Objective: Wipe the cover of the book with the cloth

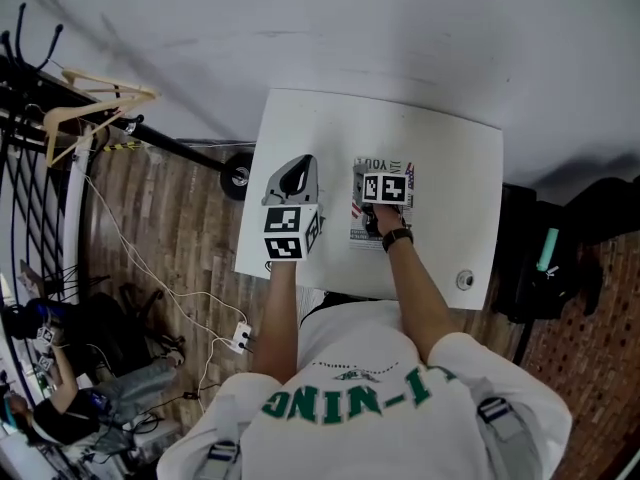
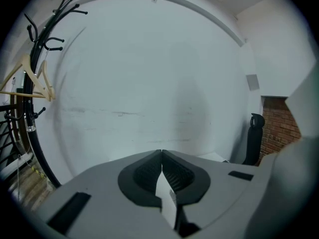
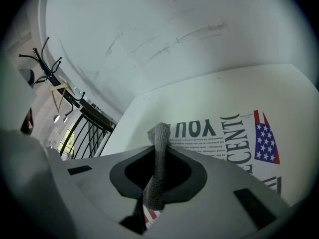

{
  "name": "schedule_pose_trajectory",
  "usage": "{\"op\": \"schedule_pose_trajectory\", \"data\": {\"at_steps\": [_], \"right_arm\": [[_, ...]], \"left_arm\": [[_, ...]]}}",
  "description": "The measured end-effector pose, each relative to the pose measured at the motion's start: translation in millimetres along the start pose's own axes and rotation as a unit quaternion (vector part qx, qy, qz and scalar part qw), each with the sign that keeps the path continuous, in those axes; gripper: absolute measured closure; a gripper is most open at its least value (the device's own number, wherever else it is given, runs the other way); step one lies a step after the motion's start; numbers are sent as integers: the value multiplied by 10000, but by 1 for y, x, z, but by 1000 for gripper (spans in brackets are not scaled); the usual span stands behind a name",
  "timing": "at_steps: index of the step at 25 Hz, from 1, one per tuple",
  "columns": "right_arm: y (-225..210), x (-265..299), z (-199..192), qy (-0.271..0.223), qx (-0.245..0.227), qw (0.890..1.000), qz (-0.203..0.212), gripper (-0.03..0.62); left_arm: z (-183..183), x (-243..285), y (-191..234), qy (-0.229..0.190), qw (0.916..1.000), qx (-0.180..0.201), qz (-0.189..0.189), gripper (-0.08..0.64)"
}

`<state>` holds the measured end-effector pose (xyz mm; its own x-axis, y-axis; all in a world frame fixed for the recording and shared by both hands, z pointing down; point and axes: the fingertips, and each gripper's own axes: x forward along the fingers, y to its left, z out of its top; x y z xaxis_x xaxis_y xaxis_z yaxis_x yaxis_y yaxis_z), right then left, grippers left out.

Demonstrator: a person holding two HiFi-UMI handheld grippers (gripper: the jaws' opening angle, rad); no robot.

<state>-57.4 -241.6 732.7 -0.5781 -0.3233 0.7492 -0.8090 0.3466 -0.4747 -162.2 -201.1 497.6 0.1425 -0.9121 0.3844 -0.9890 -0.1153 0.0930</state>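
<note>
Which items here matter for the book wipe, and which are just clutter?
In the job: book; cloth, pinched in the right gripper; table under the book.

Just lying about: left gripper, shut and off the book; wooden hanger; power strip on the floor; grommet in the table.

Person in white short-sleeve T-shirt (image 1: 385, 363) w/ green block lettering across the back; grey straps (image 1: 222, 455) over both shoulders; black watch (image 1: 397, 236) on right wrist. Left gripper (image 1: 299, 168) & right gripper (image 3: 160, 151): matte grey plastic bodies, black ribbed pads (image 2: 145, 175), each w/ a cube (image 1: 287, 232) of black-and-white square markers
</note>
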Motion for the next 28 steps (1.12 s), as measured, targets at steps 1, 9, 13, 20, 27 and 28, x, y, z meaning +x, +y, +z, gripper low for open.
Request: {"op": "schedule_pose_trajectory", "data": {"at_steps": [1,9,13,20,27,28], "right_arm": [[1,2,1,5,20,10000,-26,543],[-19,-12,-3,21,-74,9999,-85,545],[-62,-36,2,-171,66,9987,-476,546],[-123,-76,3,-658,833,9911,-808,546],[-115,-77,-1,-485,267,9914,-1182,545],[-104,-73,-2,-378,206,9932,-1080,545]], "left_arm": [[1,-1,1,0,10000,4,1,546],[2,10,-33,36,9986,245,-461,546],[5,25,-51,16,9968,324,-726,546],[22,40,-91,-99,9912,546,-1200,546],[26,33,-102,-130,9885,697,-1333,545],[25,31,-97,-124,9894,670,-1285,545]]}}
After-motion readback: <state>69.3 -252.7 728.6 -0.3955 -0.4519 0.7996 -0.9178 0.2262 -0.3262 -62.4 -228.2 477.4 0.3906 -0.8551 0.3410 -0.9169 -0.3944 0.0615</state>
